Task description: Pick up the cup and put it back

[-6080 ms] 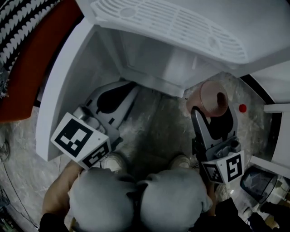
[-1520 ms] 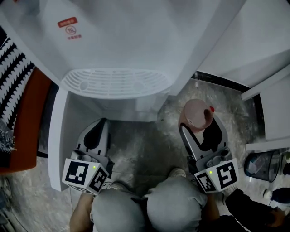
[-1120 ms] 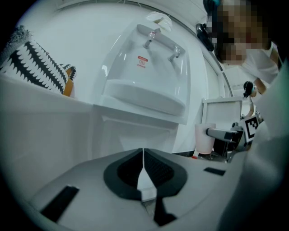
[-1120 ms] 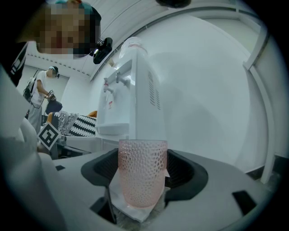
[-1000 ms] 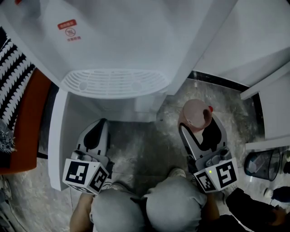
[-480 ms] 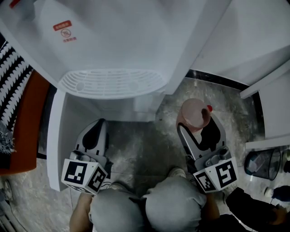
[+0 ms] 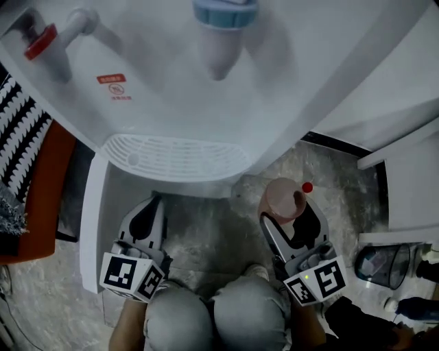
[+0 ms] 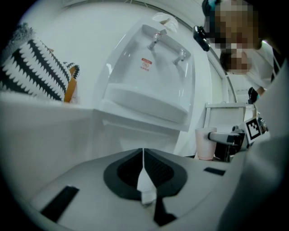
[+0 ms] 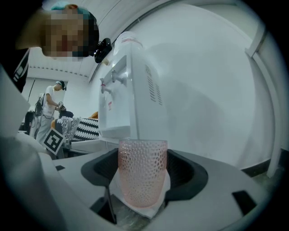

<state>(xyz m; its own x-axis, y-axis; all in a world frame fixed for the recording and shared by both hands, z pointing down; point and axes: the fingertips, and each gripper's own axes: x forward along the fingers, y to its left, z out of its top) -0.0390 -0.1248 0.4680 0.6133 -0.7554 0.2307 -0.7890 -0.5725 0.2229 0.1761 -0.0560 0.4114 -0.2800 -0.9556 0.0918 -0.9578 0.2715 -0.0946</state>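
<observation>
Cup (image 7: 278,196) in right gripper (image 7: 287,210), right of dispenser (image 7: 206,96), left gripper (image 7: 149,206) before dispenser

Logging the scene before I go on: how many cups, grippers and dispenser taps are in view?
Cup: 1
Grippers: 2, left gripper and right gripper
Dispenser taps: 2, red tap and blue tap
Total: 5

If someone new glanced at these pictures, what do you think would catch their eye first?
Probably the pink dimpled cup, upright and clamped between the jaws of the right gripper, just off the dispenser's right side. Next comes the tall white water dispenser filling the top of the head view, with its red tap and ribbed drip tray. The left gripper is shut on nothing, low in front of the dispenser.
</observation>
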